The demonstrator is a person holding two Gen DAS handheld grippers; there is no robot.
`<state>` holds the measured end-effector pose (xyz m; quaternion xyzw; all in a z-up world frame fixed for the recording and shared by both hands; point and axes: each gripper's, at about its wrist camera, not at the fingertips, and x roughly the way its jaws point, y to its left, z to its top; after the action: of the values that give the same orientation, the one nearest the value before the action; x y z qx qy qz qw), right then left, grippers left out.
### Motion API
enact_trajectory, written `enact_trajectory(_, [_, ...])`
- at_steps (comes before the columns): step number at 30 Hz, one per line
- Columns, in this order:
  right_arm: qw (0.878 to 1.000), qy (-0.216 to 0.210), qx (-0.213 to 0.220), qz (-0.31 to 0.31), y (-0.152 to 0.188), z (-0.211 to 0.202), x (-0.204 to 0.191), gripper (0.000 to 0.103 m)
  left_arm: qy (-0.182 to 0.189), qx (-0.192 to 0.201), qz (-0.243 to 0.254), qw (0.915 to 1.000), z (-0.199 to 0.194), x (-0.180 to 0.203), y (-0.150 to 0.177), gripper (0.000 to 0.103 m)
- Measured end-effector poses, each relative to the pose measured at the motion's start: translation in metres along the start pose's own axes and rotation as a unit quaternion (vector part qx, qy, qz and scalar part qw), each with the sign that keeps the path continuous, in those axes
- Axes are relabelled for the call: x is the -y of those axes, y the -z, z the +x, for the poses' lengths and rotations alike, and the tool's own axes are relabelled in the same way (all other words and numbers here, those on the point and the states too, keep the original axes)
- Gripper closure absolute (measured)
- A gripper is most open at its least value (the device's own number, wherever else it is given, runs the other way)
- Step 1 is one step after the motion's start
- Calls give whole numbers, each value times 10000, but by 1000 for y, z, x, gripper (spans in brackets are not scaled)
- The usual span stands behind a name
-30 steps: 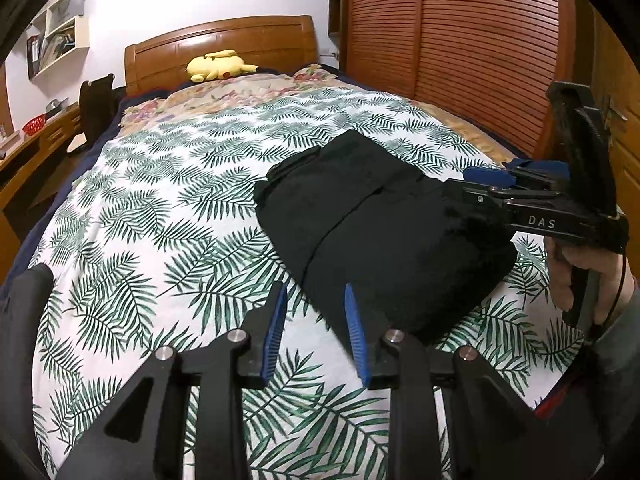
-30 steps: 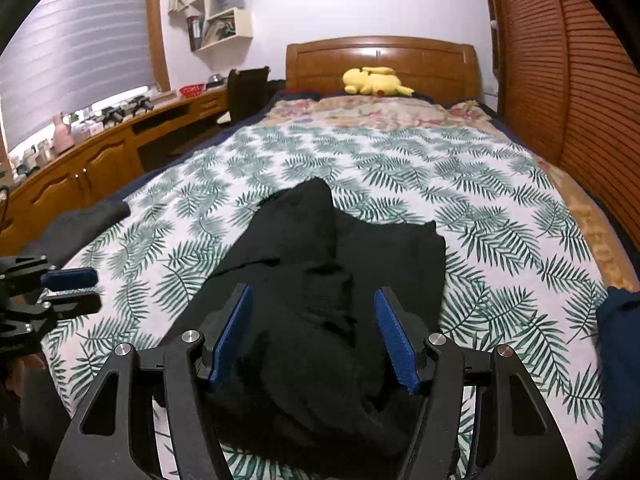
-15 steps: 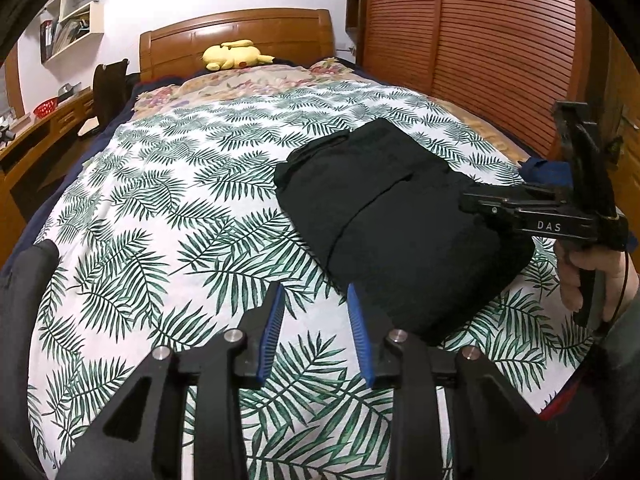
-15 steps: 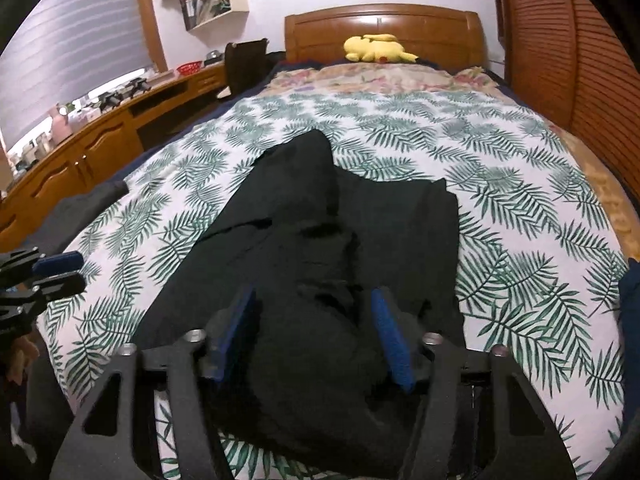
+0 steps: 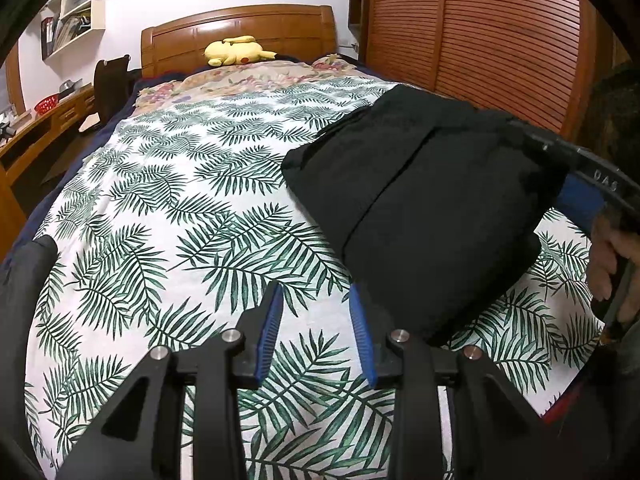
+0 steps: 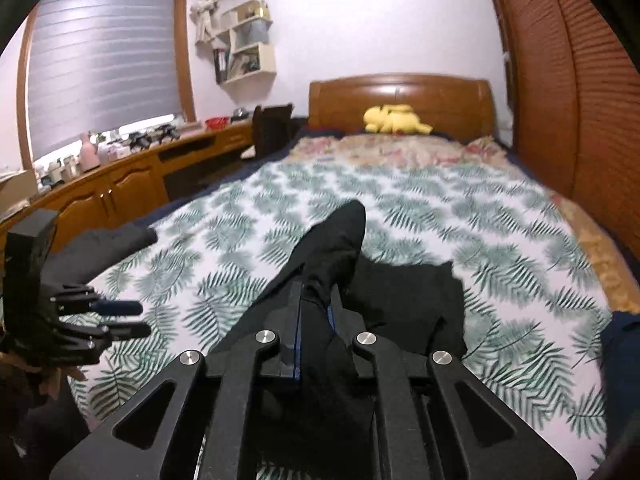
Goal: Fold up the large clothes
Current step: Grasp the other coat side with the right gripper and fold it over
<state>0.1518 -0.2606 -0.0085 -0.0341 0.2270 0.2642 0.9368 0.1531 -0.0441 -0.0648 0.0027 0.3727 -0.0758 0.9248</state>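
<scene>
- Our right tool (image 6: 316, 316) has just clamped shut on the black garment (image 5: 420, 200), lifting a fold.
- Our left tool (image 5: 316, 328) hangs part open and empty over the bed (image 5: 180, 208).

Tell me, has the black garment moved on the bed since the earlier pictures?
Yes. The right gripper has just closed on the black garment and lifted its near edge off the leaf-print bedspread; its far part still lies there.

One black garment (image 5: 420, 200) on one palm-print bedspread (image 5: 168, 216), two handheld grippers (image 5: 316, 332) (image 6: 316, 312), one yellow plush toy (image 5: 236, 51), one wooden headboard (image 6: 400, 92), one wall shelf unit (image 6: 244, 48), one red bowl (image 5: 47, 103)
</scene>
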Motion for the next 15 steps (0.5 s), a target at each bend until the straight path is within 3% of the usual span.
enact_trajectory(4, [9993, 337, 99, 83, 2, -15, 14, 97, 10, -5, 32, 10000, 0, 2, -2, 70])
enact_trajectory(12, [9865, 1436, -670, 403, 40, -20, 62, 96, 181, 103, 195, 9996, 11, 17, -23, 70])
enact_trajectory(15, [9857, 1333, -887, 516, 55, -17, 72, 96, 273, 138, 280, 9991, 21, 24, -33, 69])
